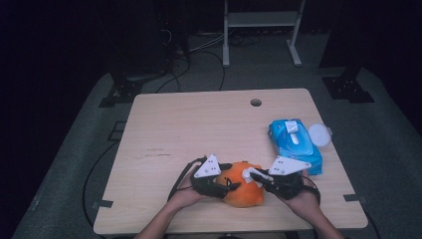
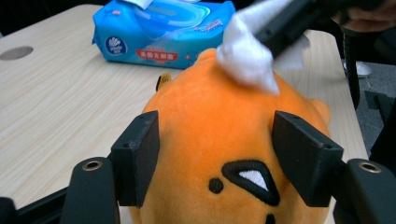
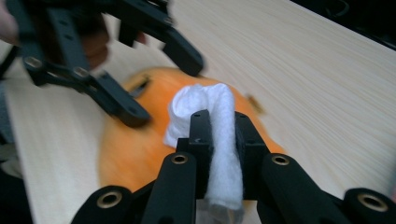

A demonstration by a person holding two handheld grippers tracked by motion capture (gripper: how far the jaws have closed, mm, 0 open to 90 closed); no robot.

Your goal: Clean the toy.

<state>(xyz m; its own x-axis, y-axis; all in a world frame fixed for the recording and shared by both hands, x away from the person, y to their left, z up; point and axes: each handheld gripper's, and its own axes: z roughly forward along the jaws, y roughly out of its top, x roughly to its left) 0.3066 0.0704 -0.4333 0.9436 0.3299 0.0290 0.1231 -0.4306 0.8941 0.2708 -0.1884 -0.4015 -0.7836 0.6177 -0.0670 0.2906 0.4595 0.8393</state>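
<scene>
My left claw point(image 2: 215, 158): matte black, two flat rectangular pads, brass-ringed screw holes on the arms. My right claw point(image 3: 219, 140): same black build, brass eyelets. Each carries a grey three-cornered plate and a black cable. Forearms bare.

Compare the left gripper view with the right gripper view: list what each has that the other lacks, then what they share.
Left gripper view alone: the blue wet-wipe pack, the toy's black face markings, and the left gripper with its fingers against the orange plush toy.
Right gripper view alone: the right gripper shut on the white wipe.
Both: the toy, the wipe touching it, and the wooden table.
</scene>
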